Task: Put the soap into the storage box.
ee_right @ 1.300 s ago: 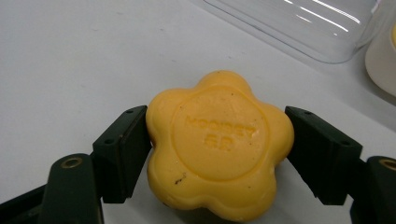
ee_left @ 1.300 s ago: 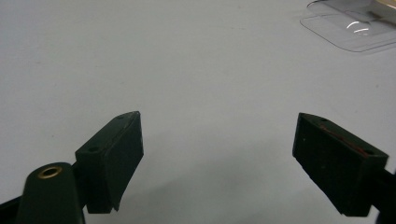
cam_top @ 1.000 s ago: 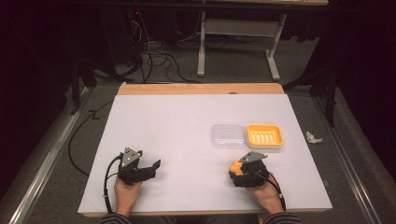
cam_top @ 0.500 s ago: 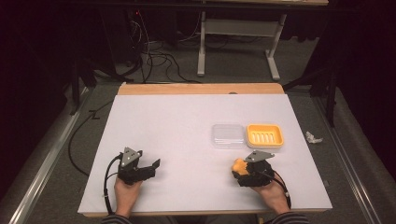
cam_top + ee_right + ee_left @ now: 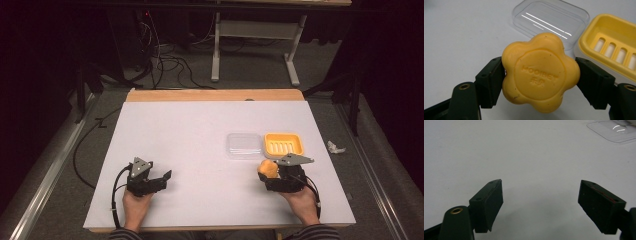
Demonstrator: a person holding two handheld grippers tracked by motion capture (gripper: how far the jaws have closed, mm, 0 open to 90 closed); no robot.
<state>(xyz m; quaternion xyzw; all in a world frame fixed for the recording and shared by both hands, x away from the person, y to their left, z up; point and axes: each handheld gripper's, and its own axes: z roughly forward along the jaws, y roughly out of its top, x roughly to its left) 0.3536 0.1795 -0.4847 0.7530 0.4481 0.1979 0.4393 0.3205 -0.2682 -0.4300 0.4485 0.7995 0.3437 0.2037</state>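
A flower-shaped orange soap bar (image 5: 540, 72) sits clamped between the jaws of my right gripper (image 5: 540, 82), which is shut on it; from above the soap (image 5: 268, 168) shows at the front of the right gripper (image 5: 272, 176), just short of the dish. The yellow slotted soap dish (image 5: 283, 144) lies on the table, with its clear lid (image 5: 244, 145) flat beside it on the left. In the right gripper view the dish (image 5: 610, 45) is ahead to the right and the lid (image 5: 551, 18) straight ahead. My left gripper (image 5: 159, 181) rests at the near left, open and holding nothing (image 5: 540, 202).
The white tabletop (image 5: 200, 130) spreads wide between and beyond the two grippers. A crumpled white scrap (image 5: 335, 147) lies on the floor right of the table. A desk frame and cables stand behind the far edge.
My right gripper has carried the soap forward and slightly right, closer to the yellow dish. The left gripper has stayed put.
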